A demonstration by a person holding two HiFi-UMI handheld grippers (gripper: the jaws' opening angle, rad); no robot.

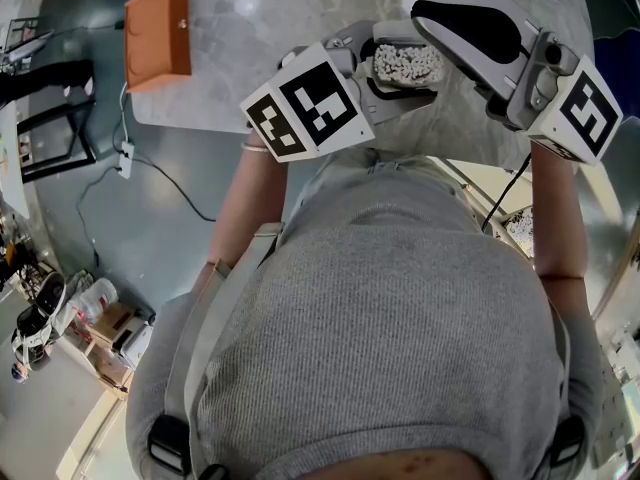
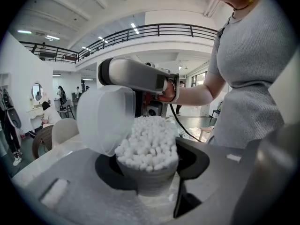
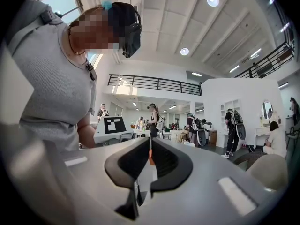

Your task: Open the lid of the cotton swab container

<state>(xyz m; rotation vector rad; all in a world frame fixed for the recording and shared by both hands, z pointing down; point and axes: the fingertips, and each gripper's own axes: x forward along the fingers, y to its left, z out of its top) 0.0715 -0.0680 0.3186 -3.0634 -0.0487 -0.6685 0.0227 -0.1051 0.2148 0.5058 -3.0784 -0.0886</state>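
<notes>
Container (image 2: 152,184) between left fingers (image 2: 197,159), apparently snug

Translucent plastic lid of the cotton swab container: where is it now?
In the left gripper view, the translucent plastic lid leans open at the left of the swab-filled ribbed container.

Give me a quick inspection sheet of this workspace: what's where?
Surface: pale marble table.
Job's things: cotton swab container, packed full, lid tipped open.
Clutter: orange box on the table's far left.
Grippers: left gripper clamps the container; right gripper shut, empty.
Cables: white plug block with its lead on the floor; black cable below the right gripper.
Surroundings: open hall, balcony railing, people beyond.
</notes>
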